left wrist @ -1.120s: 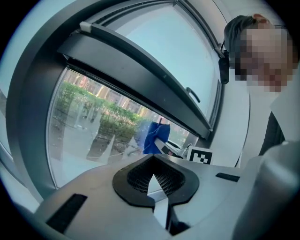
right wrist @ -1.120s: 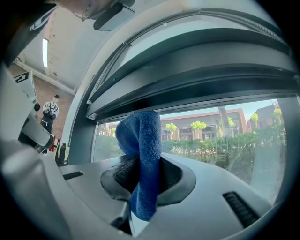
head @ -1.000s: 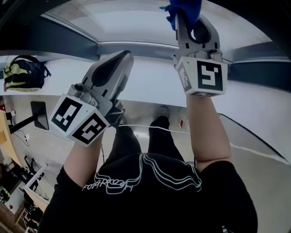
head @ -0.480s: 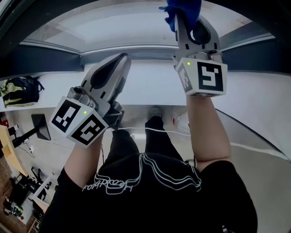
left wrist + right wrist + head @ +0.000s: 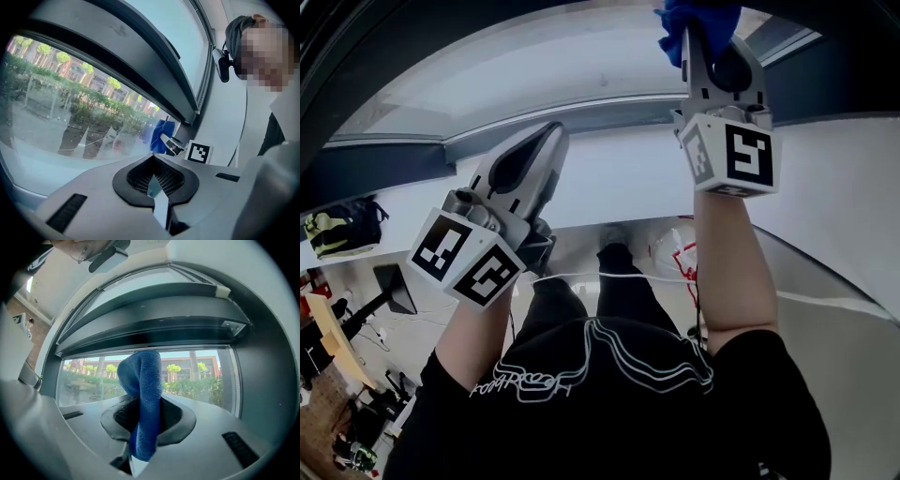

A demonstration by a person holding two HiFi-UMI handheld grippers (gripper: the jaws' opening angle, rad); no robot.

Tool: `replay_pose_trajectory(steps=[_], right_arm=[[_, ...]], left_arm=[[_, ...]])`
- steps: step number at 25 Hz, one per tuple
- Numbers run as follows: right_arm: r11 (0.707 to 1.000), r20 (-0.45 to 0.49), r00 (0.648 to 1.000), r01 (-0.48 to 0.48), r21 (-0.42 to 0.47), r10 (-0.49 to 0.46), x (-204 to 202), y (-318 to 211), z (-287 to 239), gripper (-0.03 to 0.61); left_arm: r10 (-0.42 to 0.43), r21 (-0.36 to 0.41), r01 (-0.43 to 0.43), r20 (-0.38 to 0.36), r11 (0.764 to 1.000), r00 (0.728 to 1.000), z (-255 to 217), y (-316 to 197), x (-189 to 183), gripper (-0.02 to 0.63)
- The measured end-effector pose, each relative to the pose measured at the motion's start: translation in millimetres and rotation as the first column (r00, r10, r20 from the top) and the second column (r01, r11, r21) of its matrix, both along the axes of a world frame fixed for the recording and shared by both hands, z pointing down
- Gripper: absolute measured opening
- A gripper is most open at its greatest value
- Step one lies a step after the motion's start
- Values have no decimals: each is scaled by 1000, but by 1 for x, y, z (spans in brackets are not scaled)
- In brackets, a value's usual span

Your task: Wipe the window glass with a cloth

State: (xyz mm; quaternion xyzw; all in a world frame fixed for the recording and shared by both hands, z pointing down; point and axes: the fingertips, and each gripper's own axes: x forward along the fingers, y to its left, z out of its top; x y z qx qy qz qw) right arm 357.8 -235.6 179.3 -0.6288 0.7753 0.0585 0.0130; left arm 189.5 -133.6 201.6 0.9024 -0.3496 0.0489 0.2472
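Overhead, right gripper [image 5: 146,420] pinching cloth [image 5: 140,376] near window frame [image 5: 154,329], glass [image 5: 199,378] open leftward

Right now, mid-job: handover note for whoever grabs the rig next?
Right gripper: shut on the blue cloth, raised toward the window glass; whether the cloth touches the glass is unclear.
Left gripper: shut, empty, held lower at the person's left.
Done: cloth is gripped and up at the window; how much glass has been wiped can't be judged.
Left: wipe across the glass.
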Motion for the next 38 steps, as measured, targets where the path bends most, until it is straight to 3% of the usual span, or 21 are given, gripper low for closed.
replay_pose_trajectory(steps=[12, 17, 23, 27, 30, 35, 38], right_arm=[[978, -27, 978, -207, -2, 207, 116, -7, 4, 67], [960, -3, 960, -281, -22, 281, 131, -10, 5, 67], [960, 8, 960, -280, -22, 280, 126, -10, 4, 67], [966, -29, 966, -258, -8, 257, 97, 8, 11, 67], [981, -48, 980, -193, -8, 193, 53, 21, 20, 67], [999, -18, 999, -35, -37, 35, -54, 30, 48, 67], [994, -7, 996, 93, -49, -93, -131, 38, 66, 67]], left_arm=[[68, -4, -68, 18, 998, 998, 3, -6, 47, 6], [75, -13, -75, 18, 997, 997, 5, -8, 44, 6], [48, -16, -48, -2, 999, 999, 13, -7, 35, 6], [9, -40, -11, -45, 999, 999, 26, -4, 10, 6], [-22, -54, 19, -55, 998, 998, 36, 2, -20, 6], [-138, -59, 134, -55, 989, 989, 59, 7, -102, 6], [-205, -63, 202, -56, 977, 977, 73, 16, -154, 6]])
